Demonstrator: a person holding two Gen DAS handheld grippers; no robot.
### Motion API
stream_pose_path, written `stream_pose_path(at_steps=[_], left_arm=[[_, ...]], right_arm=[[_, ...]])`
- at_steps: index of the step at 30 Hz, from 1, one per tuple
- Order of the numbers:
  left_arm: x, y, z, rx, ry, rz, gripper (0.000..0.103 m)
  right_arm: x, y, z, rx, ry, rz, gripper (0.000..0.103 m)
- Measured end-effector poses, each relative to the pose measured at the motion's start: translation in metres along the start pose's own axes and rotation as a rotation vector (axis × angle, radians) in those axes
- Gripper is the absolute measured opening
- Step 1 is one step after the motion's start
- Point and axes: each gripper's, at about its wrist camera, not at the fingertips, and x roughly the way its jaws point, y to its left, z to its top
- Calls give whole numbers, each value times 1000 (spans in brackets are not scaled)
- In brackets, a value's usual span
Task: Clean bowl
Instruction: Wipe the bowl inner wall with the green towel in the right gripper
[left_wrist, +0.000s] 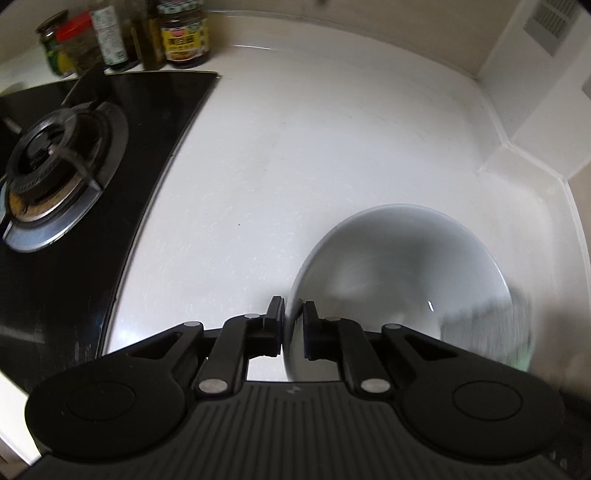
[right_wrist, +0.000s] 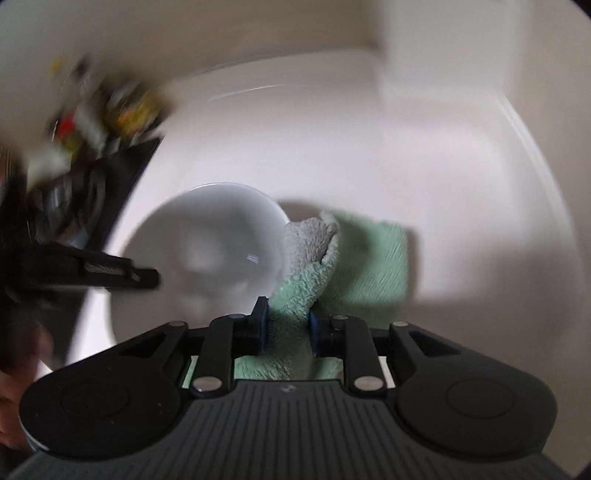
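While left claw (left_wrist: 293, 325) pinches bowl (left_wrist: 399, 273) rim; right claw (right_wrist: 286, 325) seemingly grips cloth (right_wrist: 354, 258).

Glossy smooth white bowl (left_wrist: 399, 258), fluffy green cloth (right_wrist: 332, 266), glossy black hob (left_wrist: 55, 258)

Your left gripper (left_wrist: 293, 325) has its jaws nearly together, pinching the near rim of the bowl (left_wrist: 399, 266), one finger outside the wall and one inside. In the right wrist view that same gripper reaches in from the left, level and blurred. Your right gripper (right_wrist: 286, 328) has its jaws drawn in on a bunched fold of the cloth (right_wrist: 306, 280), gripped between the blue pads (right_wrist: 261, 325), close against the bowl's right side. A bit of your hand (right_wrist: 14, 391) shows at the lower left edge.
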Motion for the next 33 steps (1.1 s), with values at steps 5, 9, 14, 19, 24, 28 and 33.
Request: stream_pose_path(at_steps=[5, 9, 14, 19, 24, 28, 33], left_arm=[[-3, 3, -3, 35, 18, -11, 8], [-6, 6, -5, 64, 33, -21, 10], [0, 18, 4, 133, 158, -162, 26], [12, 22, 23, 175, 292, -263, 30], [32, 24, 44, 150, 434, -353, 29], [35, 25, 51, 99, 418, -351, 24], [18, 13, 58, 197, 135, -236, 14]], right_arm=[[4, 4, -27, 182, -17, 47, 29], [18, -14, -9, 208, 14, 39, 25], [25, 8, 20, -272, 14, -6, 22], [36, 27, 45, -621, 140, -13, 23], [46, 43, 64, -879, 200, -41, 23], [52, 51, 72, -962, 222, -48, 23], [54, 54, 74, -1011, 250, -27, 23]])
